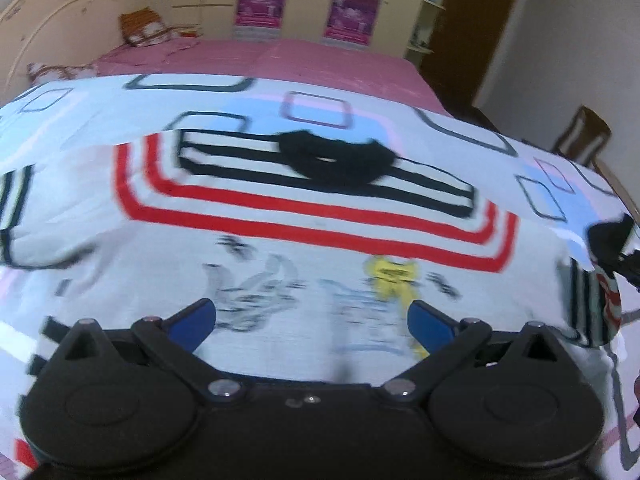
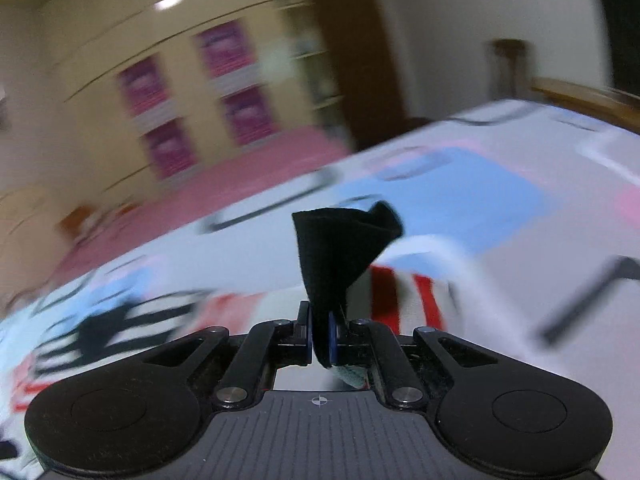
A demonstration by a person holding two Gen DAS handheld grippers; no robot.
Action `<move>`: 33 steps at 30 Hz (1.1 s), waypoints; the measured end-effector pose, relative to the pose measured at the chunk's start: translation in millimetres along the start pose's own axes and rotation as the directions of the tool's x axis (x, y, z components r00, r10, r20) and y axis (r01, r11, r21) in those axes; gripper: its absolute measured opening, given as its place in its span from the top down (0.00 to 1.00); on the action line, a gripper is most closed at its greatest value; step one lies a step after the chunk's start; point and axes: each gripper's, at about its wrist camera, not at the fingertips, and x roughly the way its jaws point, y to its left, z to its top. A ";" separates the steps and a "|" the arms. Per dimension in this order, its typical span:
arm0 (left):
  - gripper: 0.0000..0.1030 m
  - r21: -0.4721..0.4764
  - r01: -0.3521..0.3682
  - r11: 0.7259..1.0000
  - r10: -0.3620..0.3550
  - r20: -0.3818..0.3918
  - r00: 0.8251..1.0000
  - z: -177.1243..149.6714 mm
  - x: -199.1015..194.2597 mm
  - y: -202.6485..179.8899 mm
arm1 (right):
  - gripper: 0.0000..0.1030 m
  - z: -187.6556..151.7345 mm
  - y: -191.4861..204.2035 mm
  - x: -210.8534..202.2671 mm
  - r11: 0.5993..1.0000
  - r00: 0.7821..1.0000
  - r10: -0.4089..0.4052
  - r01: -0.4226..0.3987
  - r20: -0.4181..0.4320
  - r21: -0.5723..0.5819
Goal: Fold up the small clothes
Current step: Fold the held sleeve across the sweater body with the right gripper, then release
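Note:
A small white T-shirt with red and black stripes, a black collar and a printed chest lies flat on the patterned blanket. My left gripper hovers open over the printed chest, with nothing between its blue pads. In the right wrist view my right gripper is shut on the shirt's black sleeve cuff, which stands up from the jaws. The red-striped sleeve trails behind it. In the left wrist view that lifted sleeve shows at the right edge.
The blanket covers a bed with a pink sheet. Pillows lie at the far left by the headboard. A wardrobe with pink posters stands behind. A wooden chair and the bed's wooden edge are at the right.

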 end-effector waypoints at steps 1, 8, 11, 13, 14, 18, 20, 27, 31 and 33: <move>0.02 -0.012 0.000 1.000 0.000 0.003 1.000 0.5 -0.4 12.4 | 0.93 -5.3 23.3 6.8 0.999 0.999 0.032 -0.032 -0.016 -0.036; 0.04 -0.073 -0.011 0.997 0.014 0.036 0.999 6.0 -9.3 83.2 | 0.93 -63.3 159.4 50.9 0.950 0.973 0.157 -0.195 -0.167 -0.245; 0.04 -0.099 -0.003 0.995 0.007 0.040 0.999 8.3 -10.7 103.8 | 0.93 -92.3 196.8 68.9 0.922 0.958 0.167 -0.236 -0.235 -0.306; 0.04 -0.107 0.008 0.994 -0.004 0.033 0.999 9.2 -8.3 110.9 | 0.93 -110.7 211.5 89.3 0.915 0.945 0.142 -0.239 -0.296 -0.325; 0.04 -0.109 0.016 0.994 -0.013 0.030 0.999 9.6 -7.2 113.4 | 0.92 -115.3 214.6 90.9 0.911 0.954 0.129 -0.223 -0.272 -0.347; 0.03 -0.084 0.071 0.994 -0.069 0.031 0.997 13.5 0.3 107.0 | 0.33 -117.4 212.7 71.4 0.896 0.967 0.131 -0.211 -0.220 -0.390; 0.03 -0.076 0.118 0.990 -0.116 0.029 0.993 17.6 9.6 95.6 | 0.34 -112.7 207.9 58.8 0.896 0.973 0.136 -0.202 -0.188 -0.395; 0.14 -0.146 0.349 0.926 -0.359 -0.044 0.932 27.7 62.8 40.5 | 0.49 -104.6 132.2 15.2 0.967 0.978 0.048 -0.097 -0.202 -0.237; 0.35 -0.106 0.356 0.929 -0.365 -0.094 0.926 31.3 89.4 11.7 | 0.51 -100.9 85.0 6.8 0.995 0.975 -0.023 0.000 -0.223 -0.099; 0.70 -0.098 0.377 0.921 -0.388 -0.132 0.912 33.7 103.8 3.2 | 0.51 -95.6 66.8 7.6 0.999 0.976 -0.036 0.034 -0.215 -0.016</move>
